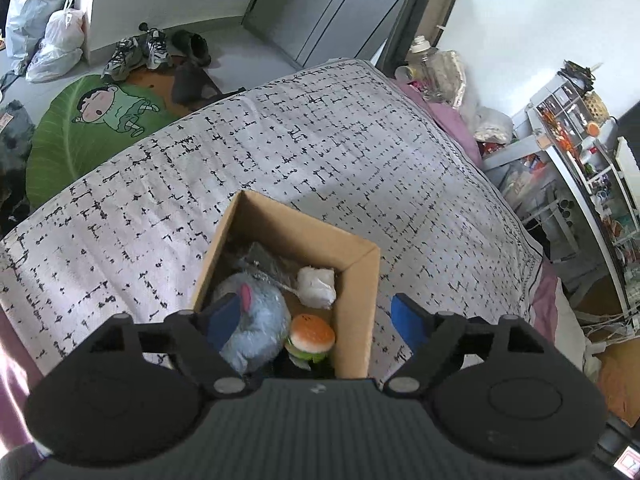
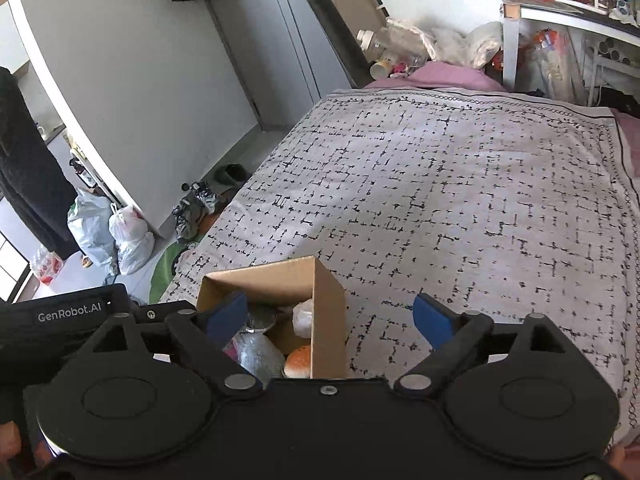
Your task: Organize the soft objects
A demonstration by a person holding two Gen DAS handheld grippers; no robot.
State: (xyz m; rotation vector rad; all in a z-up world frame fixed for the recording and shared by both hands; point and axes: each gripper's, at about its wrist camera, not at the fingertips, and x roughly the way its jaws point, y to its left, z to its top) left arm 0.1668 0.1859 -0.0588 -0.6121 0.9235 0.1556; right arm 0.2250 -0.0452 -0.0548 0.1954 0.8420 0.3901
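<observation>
Open cardboard box [image 1: 358,280] holds blue plush [image 1: 256,320], burger toy [image 1: 312,336], white plush [image 1: 318,286].

soft daylight is filling both views evenly, brightest on the white wall [image 1: 540,32] in the left wrist view. a faint bright band is lying across the bedspread [image 2: 440,200]. the cardboard box [image 1: 356,280] is casting shade over its inside. fisheye distortion is bending the door frame [image 2: 60,112] and room edges into curves. focus is staying fairly sharp, softening slightly toward the corners.
</observation>
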